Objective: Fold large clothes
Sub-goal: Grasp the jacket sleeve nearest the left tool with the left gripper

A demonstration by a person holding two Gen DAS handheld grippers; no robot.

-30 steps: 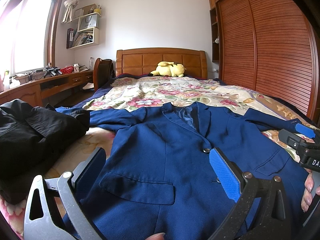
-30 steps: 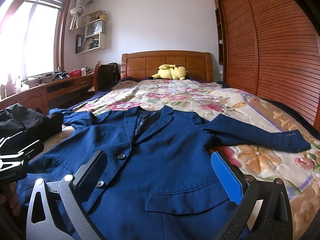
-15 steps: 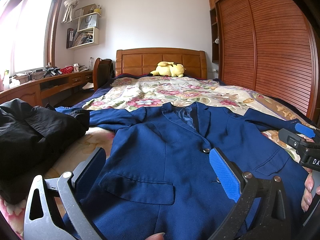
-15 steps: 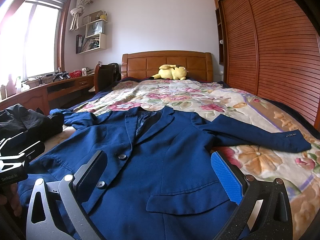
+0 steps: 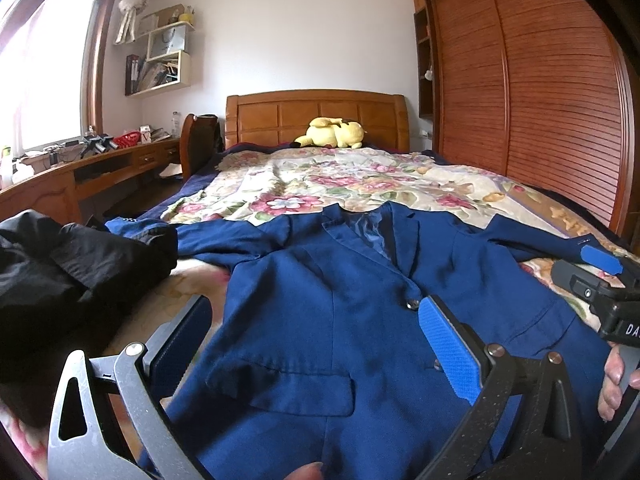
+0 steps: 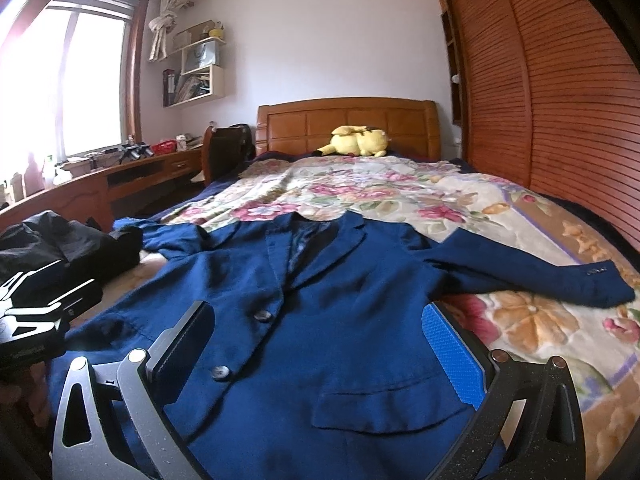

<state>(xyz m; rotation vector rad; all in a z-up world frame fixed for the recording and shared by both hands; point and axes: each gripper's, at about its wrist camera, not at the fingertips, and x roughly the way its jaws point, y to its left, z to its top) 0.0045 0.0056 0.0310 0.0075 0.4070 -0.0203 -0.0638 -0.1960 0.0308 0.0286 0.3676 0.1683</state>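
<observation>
Almost nothing has moved since a second ago: both views sit where they were, with only a slight drift on the right side. Spread flat on the bed [image 6: 540, 216], front up and collar toward the headboard [image 6: 348, 124], lies the blue blazer [image 5: 332, 300], sleeves thrown out to either side. The left claw [image 5: 312, 344] hangs over the hem end of the blazer, its fingers standing wide apart with nothing between them. The right claw [image 6: 320, 344] is just the same, spread wide and empty above the pocket flap on its side. Neither is touching cloth, as far as these views show.

So we're at the very start, I'd say: the blazer is laid out and no fold is made. One blazer sleeve [image 6: 532, 276] lies out across the floral quilt; the other runs toward the black garment [image 5: 60, 272] heaped just beside the blazer. To do this step well, each claw wants to come down on a side edge or a shoulder seam and pinch only the layers meant to move. Bring each sleeve in across the blazer's chest first, keeping the lapels flat and the buttons [image 6: 262, 315] closed. Watch that far sleeve: lift it clear so the black garment doesn't drag along.
</observation>
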